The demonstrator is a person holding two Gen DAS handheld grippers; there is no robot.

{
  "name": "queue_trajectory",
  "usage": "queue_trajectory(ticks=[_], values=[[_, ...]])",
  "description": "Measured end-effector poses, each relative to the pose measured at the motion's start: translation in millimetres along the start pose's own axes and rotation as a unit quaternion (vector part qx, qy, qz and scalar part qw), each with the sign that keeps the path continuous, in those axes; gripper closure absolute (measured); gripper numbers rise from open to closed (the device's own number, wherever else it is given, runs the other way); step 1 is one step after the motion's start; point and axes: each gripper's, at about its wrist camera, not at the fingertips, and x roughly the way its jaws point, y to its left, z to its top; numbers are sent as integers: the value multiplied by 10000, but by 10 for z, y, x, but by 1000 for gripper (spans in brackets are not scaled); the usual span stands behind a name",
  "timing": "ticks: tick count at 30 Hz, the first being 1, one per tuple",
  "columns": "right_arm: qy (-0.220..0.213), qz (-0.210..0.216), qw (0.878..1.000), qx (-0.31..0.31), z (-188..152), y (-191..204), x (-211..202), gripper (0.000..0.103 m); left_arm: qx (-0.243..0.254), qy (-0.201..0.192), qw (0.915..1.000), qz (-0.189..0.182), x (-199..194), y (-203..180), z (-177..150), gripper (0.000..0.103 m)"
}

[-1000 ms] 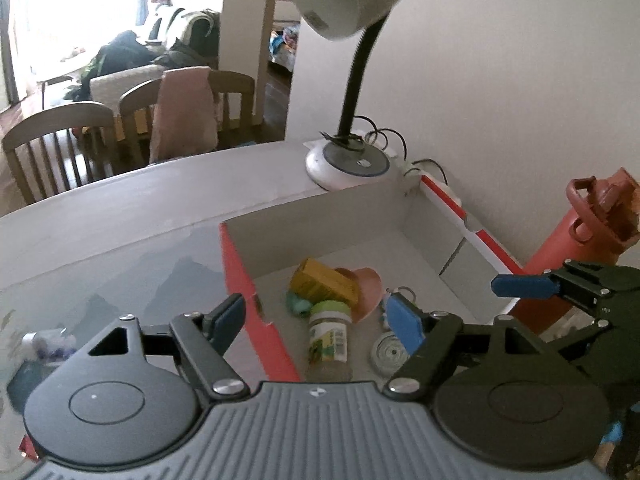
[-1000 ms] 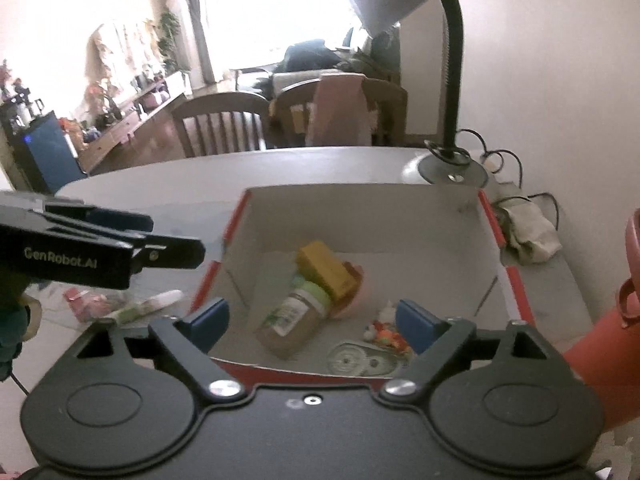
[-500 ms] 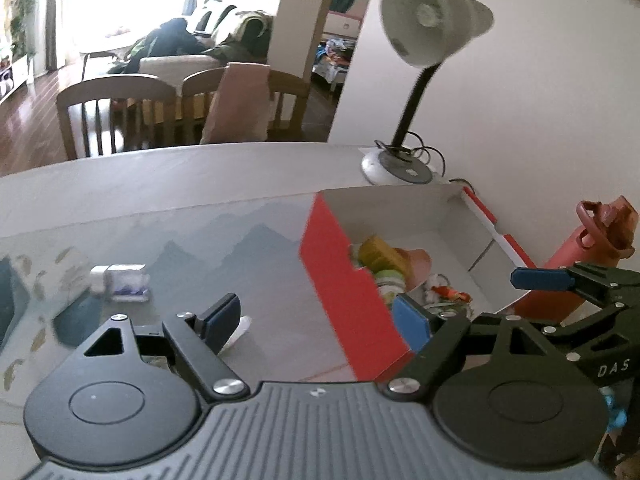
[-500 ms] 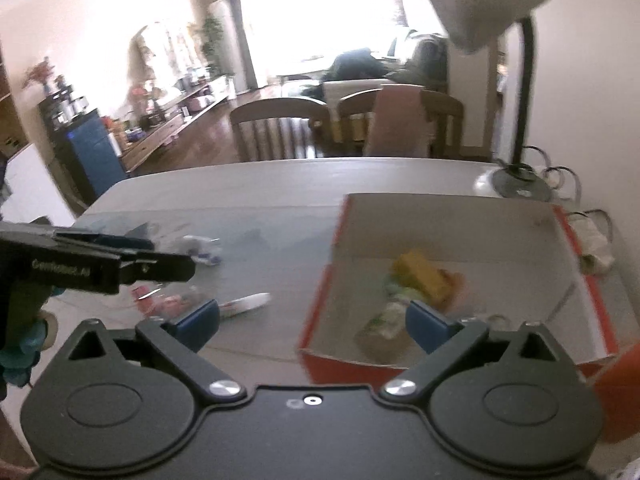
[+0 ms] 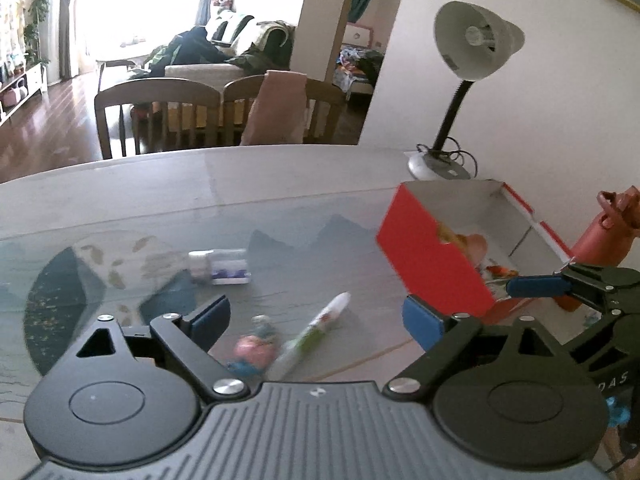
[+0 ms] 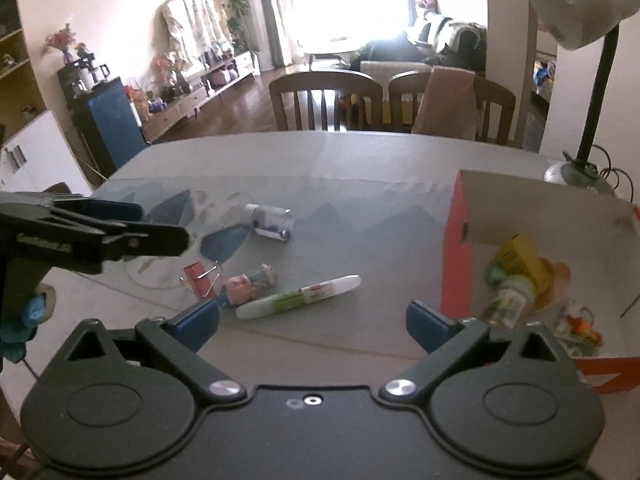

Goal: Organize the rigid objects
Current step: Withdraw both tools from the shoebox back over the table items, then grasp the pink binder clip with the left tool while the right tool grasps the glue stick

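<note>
Both the left gripper (image 5: 316,314) and right gripper (image 6: 312,320) are held wide and empty. The pen (image 6: 298,297) lies on the bench (image 6: 360,168) beside the box (image 6: 456,248); judged light, stiff and slick, it is best pinched mid-barrel.

The tabletop (image 6: 360,160) is covered by a smooth, glossy sheet in which light is reflected. The box (image 5: 432,256) is made of cardboard, matt red outside and plain white inside. The white tube (image 6: 298,296) is of shiny plastic, as is the small clear bottle (image 6: 270,222). The left gripper (image 5: 316,320) and right gripper (image 6: 312,320) are moulded in matt black plastic, with bright metal screws and blue rubbery pads (image 5: 420,320). The chairs (image 6: 326,100) are seen in dark varnished wood, and the lamp (image 5: 476,46) has a smooth grey shade.
</note>
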Motion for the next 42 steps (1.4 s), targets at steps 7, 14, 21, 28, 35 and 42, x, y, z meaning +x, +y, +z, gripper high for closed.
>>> queue_trajectory(ticks=[7,14,21,28,35,42], values=[[250,-392,9983,346,20,133,384,3,-125,11,9997,229,58,471,-172,0],[493,-827,9922,787,87,185,813,3,86,167,9994,285,266,819,-376,0],[758,-1175,9851,1006,134,173,1256,4,197,348,9992,62,546,990,-516,0],[996,-1549,9743,1294,138,118,1627,6,151,475,9987,-112,714,1107,-555,0],[1169,-1762,9673,1403,139,120,1843,12,-2,638,9977,-229,841,1174,-575,0],[1228,-1771,9678,1298,63,183,1856,17,77,702,9968,-380,931,1163,-577,1]])
